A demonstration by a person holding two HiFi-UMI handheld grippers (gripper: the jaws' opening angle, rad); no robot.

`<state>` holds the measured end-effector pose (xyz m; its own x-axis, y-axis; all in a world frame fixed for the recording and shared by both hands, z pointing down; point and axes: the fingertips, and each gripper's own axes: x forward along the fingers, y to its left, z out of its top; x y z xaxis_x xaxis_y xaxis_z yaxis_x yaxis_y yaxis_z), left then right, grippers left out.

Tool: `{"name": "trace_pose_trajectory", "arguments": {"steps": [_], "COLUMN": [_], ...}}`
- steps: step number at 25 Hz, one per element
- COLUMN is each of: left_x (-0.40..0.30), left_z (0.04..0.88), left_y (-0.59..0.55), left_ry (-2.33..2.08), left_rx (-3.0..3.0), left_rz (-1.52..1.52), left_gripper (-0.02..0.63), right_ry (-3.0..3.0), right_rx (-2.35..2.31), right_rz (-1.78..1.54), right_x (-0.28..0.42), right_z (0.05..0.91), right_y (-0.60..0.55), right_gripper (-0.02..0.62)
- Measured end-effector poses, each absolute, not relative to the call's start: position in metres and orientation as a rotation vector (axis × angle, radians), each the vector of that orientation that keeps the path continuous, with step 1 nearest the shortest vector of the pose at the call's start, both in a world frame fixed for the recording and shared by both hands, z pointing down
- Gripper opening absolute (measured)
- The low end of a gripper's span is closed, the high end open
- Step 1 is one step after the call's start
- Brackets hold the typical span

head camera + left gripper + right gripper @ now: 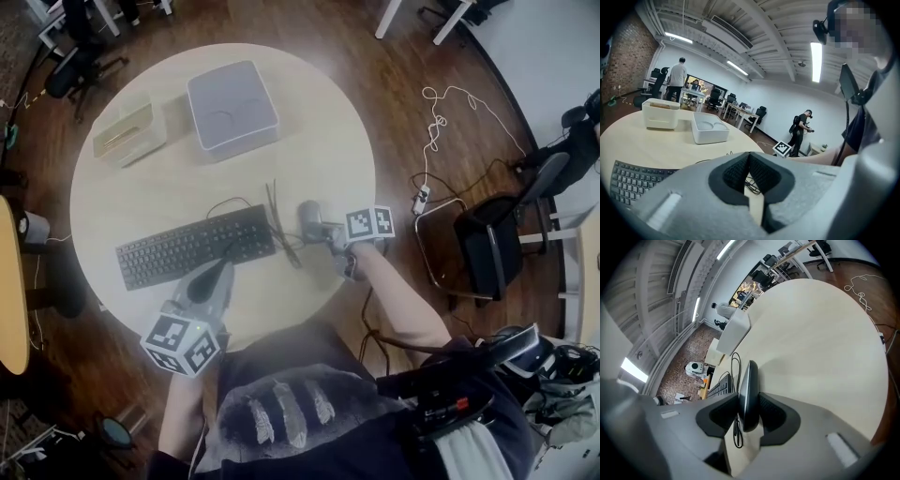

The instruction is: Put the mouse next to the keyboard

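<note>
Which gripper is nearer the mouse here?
Right. The right gripper grips the mouse between its jaws; the left gripper, shut and empty, is by the keyboard's near edge.

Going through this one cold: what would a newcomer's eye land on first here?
The mouse clamped between the jaws of the right gripper stands out first, just right of the black keyboard on the round table. Next comes the left gripper, jaws shut and empty, over the keyboard's near edge. A white box and a beige box sit at the far side.
</note>
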<state>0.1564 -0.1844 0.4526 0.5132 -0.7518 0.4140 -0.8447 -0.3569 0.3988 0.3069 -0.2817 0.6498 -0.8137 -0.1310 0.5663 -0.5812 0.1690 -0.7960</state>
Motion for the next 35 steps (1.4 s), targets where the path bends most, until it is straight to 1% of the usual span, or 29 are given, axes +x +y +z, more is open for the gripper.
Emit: {"name": "trace_pose_trajectory", "arguments": {"steps": [2, 8, 11, 13, 15, 19, 23, 24, 25, 26, 32, 33, 34, 35], "left_x": [0.156, 0.153, 0.151, 0.149, 0.148, 0.147, 0.142, 0.141, 0.140, 0.139, 0.141, 0.142, 0.142, 0.142], "left_z": [0.453, 0.454, 0.454, 0.454, 0.453, 0.453, 0.455, 0.455, 0.455, 0.454, 0.449, 0.449, 0.449, 0.450], "left_y": [-0.185, -0.183, -0.183, -0.183, -0.182, -0.177, -0.172, -0.171, -0.170, -0.170, -0.168, -0.168, -0.168, -0.168], "left_ry": [-1.297, -1.299, -1.302, -1.306, -1.311, -1.323, -1.335, -1.340, -1.344, -1.347, -1.346, -1.345, -1.345, -1.345], "left_rx": [2.187, 2.181, 2.182, 2.180, 2.179, 2.175, 2.164, 2.163, 2.162, 2.163, 2.173, 2.176, 2.178, 2.180], "left_rz": [0.216, 0.218, 0.218, 0.219, 0.221, 0.228, 0.240, 0.243, 0.246, 0.249, 0.255, 0.257, 0.257, 0.256], "left_gripper": [-0.002, -0.002, -0.003, -0.003, -0.003, -0.003, -0.003, -0.003, -0.003, -0.003, -0.003, -0.002, -0.003, -0.003], "right_ry": [-2.102, -2.126, -2.133, -2.149, -2.181, -2.245, -2.259, -2.262, -2.274, -2.296, -2.438, -2.448, -2.455, -2.462], "right_rx": [0.707, 0.778, 0.847, 0.877, 0.891, 0.856, 0.820, 0.826, 0.834, 0.842, 0.888, 0.884, 0.876, 0.869], "right_rz": [1.639, 1.350, 1.185, 1.094, 1.069, 1.050, 0.918, 0.893, 0.888, 0.901, 0.966, 0.954, 0.932, 0.905], "right_x": [0.310, 0.316, 0.319, 0.319, 0.315, 0.301, 0.295, 0.295, 0.294, 0.292, 0.286, 0.282, 0.277, 0.271], "right_z": [0.651, 0.653, 0.653, 0.652, 0.651, 0.649, 0.649, 0.646, 0.642, 0.636, 0.577, 0.569, 0.562, 0.557], "right_y": [-0.289, -0.299, -0.305, -0.307, -0.308, -0.310, -0.316, -0.317, -0.319, -0.320, -0.327, -0.325, -0.323, -0.321], "right_gripper": [0.140, 0.186, 0.213, 0.244, 0.219, 0.218, 0.224, 0.235, 0.285, 0.313, 0.319, 0.272, 0.178, 0.099]}}
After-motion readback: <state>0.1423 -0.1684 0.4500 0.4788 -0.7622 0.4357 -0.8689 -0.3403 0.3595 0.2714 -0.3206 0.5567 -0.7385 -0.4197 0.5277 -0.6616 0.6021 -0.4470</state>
